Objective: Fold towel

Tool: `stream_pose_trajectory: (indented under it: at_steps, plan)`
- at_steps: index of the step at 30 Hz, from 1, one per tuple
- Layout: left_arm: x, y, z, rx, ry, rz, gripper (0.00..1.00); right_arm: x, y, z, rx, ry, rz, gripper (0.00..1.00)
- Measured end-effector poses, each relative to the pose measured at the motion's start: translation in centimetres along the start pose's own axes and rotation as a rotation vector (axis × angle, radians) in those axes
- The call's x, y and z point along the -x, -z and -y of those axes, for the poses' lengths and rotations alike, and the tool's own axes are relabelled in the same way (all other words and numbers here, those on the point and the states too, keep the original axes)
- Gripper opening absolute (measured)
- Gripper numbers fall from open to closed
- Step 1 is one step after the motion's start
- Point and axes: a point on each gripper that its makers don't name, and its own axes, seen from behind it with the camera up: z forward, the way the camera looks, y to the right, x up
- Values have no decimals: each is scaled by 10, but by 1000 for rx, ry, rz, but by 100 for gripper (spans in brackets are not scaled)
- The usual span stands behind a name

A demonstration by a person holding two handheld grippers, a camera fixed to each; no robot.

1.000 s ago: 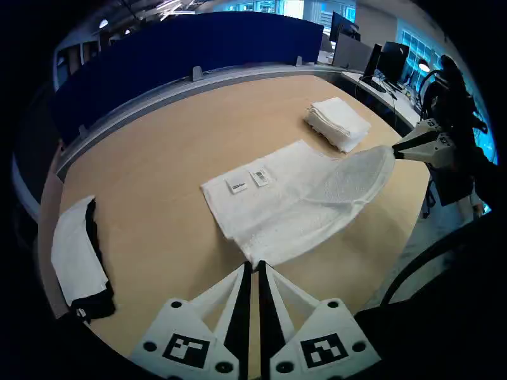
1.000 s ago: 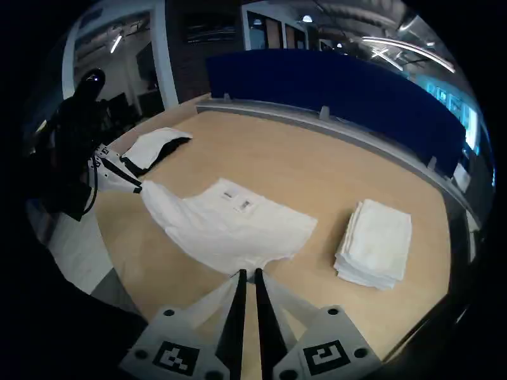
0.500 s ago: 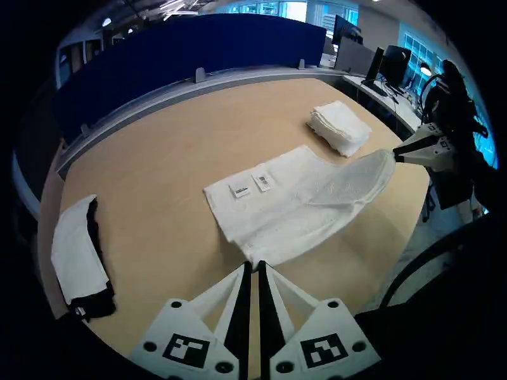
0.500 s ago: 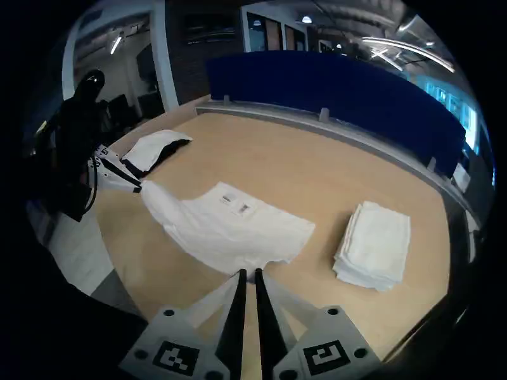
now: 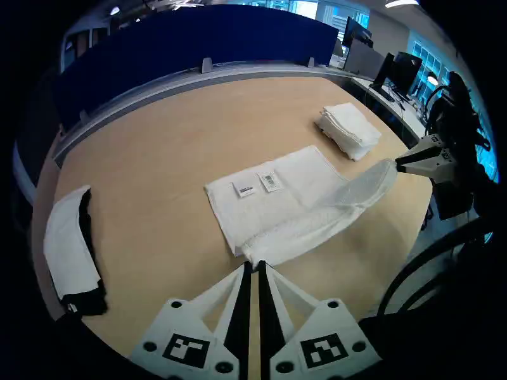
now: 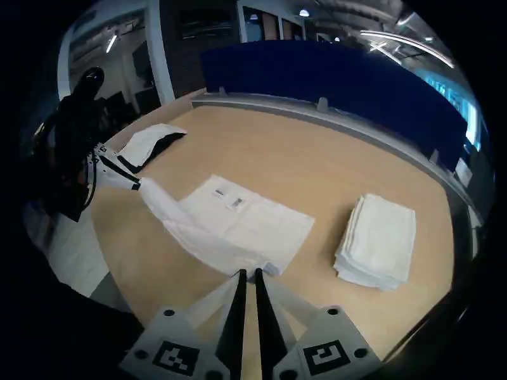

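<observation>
A white towel (image 5: pixel 279 202) with two small labels lies spread on the wooden table (image 5: pixel 158 164). Its near edge is lifted and stretched between both grippers. My left gripper (image 5: pixel 254 266) is shut on one near corner. In the same view the right gripper (image 5: pixel 398 166) holds the other corner off the table's right side. In the right gripper view the towel (image 6: pixel 244 218) lies ahead, and my right gripper (image 6: pixel 249 273) is shut on its corner. The left gripper (image 6: pixel 130 182) pinches the far corner at the left there.
A stack of folded white towels (image 5: pixel 350 130) (image 6: pixel 377 240) sits to one side. A white and black cloth (image 5: pixel 70 250) (image 6: pixel 149 142) lies at the other end. A blue partition (image 5: pixel 190 38) bounds the table's far edge. A person in dark clothes (image 6: pixel 73 145) stands by the table.
The billowing part of the towel near the right gripper has flattened, and the lifted edge is drawn tighter between the grippers. Both stay shut on their corners.
</observation>
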Motion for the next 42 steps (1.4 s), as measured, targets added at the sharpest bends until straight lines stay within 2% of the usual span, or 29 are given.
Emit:
stream_pose_trajectory:
  at_steps: [12, 21, 30, 42]
  plan:
    - [-7, -30, 16, 7, 27, 43, 8, -7, -33, -24, -3, -11, 38, 10]
    - [-12, -55, 24, 21, 44, 81, 8, -5, -63, -43, -14, -54, 75, 10]
    - [-8, -76, 32, 25, 42, 121, 8, -3, -83, -53, -16, -79, 93, 10]
    - [-17, -103, 44, 11, 28, 119, 8, -4, -105, -65, 0, -96, 115, 10]
